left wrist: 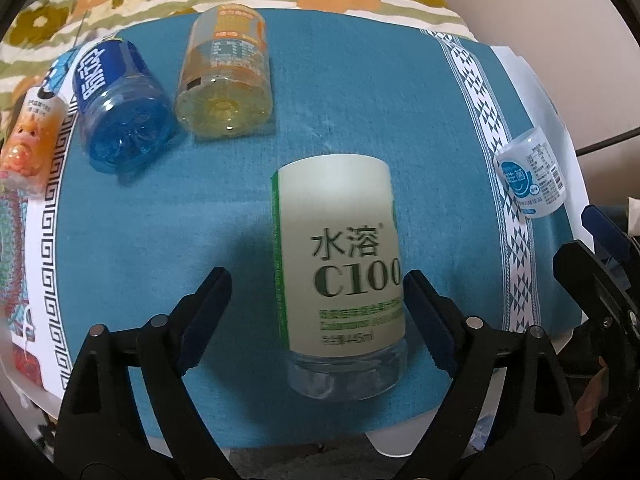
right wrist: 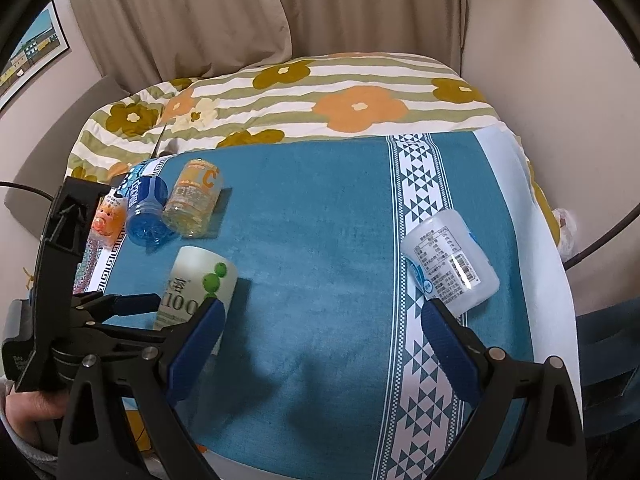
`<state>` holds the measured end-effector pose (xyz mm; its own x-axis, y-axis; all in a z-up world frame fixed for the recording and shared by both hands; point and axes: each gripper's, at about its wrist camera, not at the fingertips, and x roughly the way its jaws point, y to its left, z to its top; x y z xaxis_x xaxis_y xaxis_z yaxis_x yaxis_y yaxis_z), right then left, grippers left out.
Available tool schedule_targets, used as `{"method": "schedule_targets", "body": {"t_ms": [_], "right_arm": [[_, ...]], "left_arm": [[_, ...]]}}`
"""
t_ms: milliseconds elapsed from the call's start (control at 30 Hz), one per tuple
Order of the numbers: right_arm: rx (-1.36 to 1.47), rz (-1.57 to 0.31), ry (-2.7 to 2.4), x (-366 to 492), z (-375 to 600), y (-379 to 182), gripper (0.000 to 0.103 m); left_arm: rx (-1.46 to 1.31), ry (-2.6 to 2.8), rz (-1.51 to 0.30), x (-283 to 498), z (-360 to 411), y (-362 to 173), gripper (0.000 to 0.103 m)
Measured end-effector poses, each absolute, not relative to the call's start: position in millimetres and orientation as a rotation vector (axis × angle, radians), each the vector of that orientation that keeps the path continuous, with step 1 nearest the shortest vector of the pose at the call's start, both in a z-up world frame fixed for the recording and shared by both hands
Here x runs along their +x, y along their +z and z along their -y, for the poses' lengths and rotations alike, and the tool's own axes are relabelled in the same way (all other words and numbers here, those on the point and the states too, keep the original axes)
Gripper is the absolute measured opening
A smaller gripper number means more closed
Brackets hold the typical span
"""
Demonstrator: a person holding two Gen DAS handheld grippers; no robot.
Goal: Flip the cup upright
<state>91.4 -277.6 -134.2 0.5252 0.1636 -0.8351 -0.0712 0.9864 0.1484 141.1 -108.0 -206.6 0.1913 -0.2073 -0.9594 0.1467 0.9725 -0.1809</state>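
Note:
A pale green cup cut from a "C100" bottle point(left wrist: 340, 256) stands upside down on the teal cloth point(left wrist: 340, 92), its clear base toward the camera. My left gripper point(left wrist: 316, 280) is open, with its fingers on either side of this cup and its right pad close to the label. The same cup shows in the right wrist view point(right wrist: 196, 284), with the left gripper beside it. My right gripper point(right wrist: 322, 320) is open and empty over the cloth. A white and blue labelled cup point(right wrist: 450, 256) lies just beyond its right finger.
A blue cup point(left wrist: 120, 100), a yellow-orange cup point(left wrist: 226, 76) and an orange pig-print cup point(left wrist: 30, 140) stand base-up at the far left. The white cup also shows at the right in the left wrist view point(left wrist: 532, 176). A flowered quilt point(right wrist: 320, 96) lies behind.

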Motion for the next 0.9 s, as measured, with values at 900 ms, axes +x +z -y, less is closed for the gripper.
{"method": "schedule_targets", "body": {"t_ms": [900], "right_arm": [[0.130, -1.164, 0.217, 120.4, 229.7, -82.6, 0.098]], "left_arm": [[-0.095, -0.167, -1.114, 108.9, -23.8, -108.6, 0.103]]}}
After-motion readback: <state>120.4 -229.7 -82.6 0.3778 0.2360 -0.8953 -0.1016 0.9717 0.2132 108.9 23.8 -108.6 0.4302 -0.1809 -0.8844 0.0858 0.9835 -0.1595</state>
